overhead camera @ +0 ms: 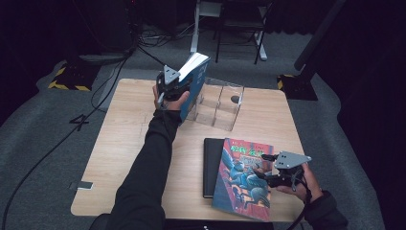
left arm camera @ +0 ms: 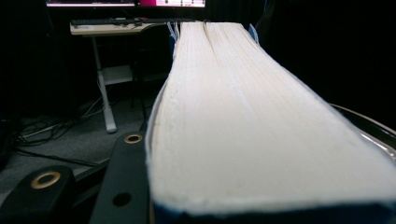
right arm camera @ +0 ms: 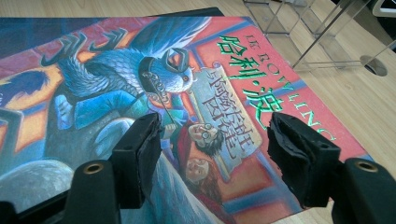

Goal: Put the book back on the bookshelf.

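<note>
Our left tongs pinch a thick blue book and hold it up, tilted, just beside the clear box. Our right tongs are spread apart over a bright picture book lying on the worktop. We read "ROWLING" beside green Chinese letters.

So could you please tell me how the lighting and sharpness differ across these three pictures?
High view: the light wooden table is evenly lit while the surrounding room is dark. Left gripper view: the thick blue-covered book's white page edge is bright and soft up close, the background dim. Right gripper view: the colourful illustrated book cover is sharp, with its green lettering glinting; the clear acrylic organiser looks faint.
</note>
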The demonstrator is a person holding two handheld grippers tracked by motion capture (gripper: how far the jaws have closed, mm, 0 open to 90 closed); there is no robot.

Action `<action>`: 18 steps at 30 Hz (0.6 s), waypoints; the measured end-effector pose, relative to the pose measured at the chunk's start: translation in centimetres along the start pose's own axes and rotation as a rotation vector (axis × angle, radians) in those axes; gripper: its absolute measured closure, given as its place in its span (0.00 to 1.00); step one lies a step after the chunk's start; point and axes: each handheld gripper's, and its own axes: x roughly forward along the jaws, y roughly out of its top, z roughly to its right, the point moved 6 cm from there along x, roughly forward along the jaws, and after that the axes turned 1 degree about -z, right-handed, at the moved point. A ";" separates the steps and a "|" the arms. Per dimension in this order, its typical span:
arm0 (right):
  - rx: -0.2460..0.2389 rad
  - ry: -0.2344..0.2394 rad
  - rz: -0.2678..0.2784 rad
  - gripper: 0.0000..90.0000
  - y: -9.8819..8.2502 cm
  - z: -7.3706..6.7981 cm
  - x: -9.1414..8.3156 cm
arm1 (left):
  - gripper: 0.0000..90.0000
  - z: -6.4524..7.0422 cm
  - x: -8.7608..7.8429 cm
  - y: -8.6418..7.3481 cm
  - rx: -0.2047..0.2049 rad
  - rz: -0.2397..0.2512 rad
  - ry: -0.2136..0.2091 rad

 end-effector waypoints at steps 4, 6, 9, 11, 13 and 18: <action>0.001 -0.002 -0.005 0.39 0.0 0.0 0.0 | 0.59 0.3 -0.4 -0.3 0.029 -0.013 -0.014; -0.003 0.001 -0.010 0.39 0.0 -0.1 0.1 | 0.54 0.3 -0.9 -0.7 0.043 -0.027 -0.020; -0.004 0.002 -0.011 0.39 0.0 -0.1 0.1 | 0.51 0.1 -1.3 -1.2 0.051 -0.037 -0.027; -0.005 0.003 -0.011 0.39 -0.1 -0.1 0.1 | 0.48 -0.1 -1.8 -2.5 0.057 -0.067 -0.042; -0.010 0.002 -0.014 0.39 -0.1 -0.1 0.1 | 0.45 -0.1 -1.8 -3.6 0.063 -0.098 -0.052; -0.010 0.004 -0.020 0.39 -0.1 -0.2 0.2 | 0.44 -0.2 -1.8 -6.7 0.057 -0.175 -0.071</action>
